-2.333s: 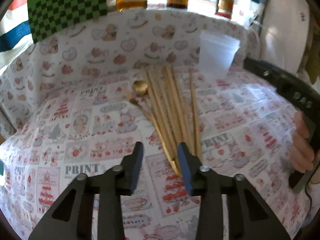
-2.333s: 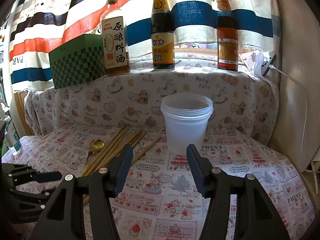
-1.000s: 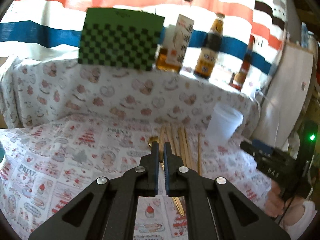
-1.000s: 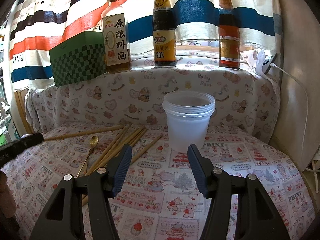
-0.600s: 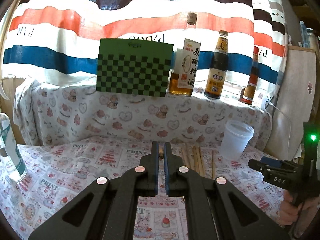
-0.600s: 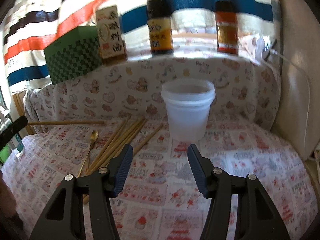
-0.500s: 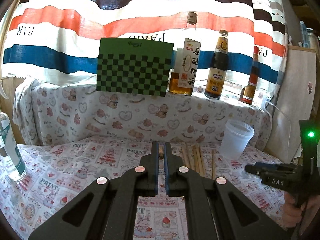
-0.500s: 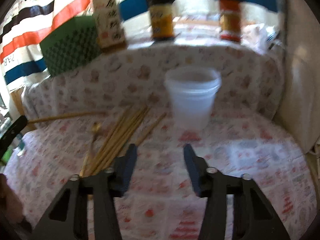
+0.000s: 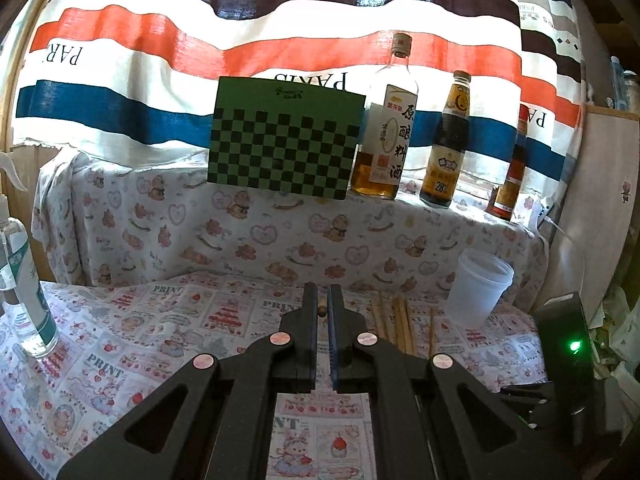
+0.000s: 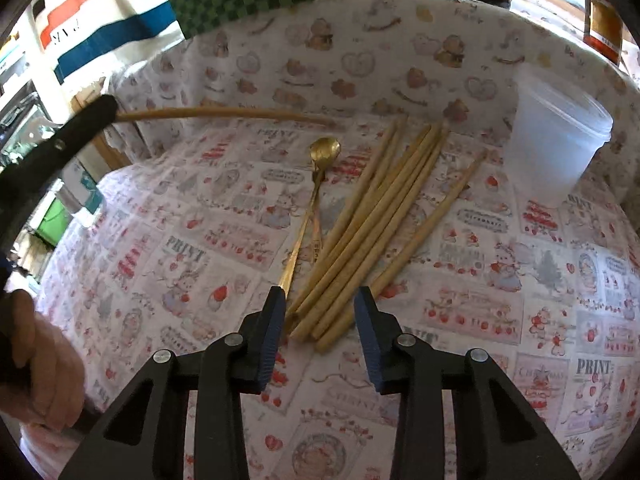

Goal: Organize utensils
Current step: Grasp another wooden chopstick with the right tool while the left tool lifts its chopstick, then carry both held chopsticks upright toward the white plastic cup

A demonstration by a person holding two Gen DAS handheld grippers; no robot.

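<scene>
Our left gripper (image 9: 322, 312) is clamped on one chopstick (image 10: 224, 114), held above the tabletop (image 10: 520, 280). Our right gripper (image 10: 320, 312), jaws just narrowing yet gripping nothing, straddles the chopstick bundle (image 10: 372, 224) beside the gold spoon (image 10: 316, 184).

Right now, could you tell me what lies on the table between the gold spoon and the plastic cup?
In the right wrist view, a loose bundle of wooden chopsticks lies between the gold spoon and the plastic cup.
</scene>
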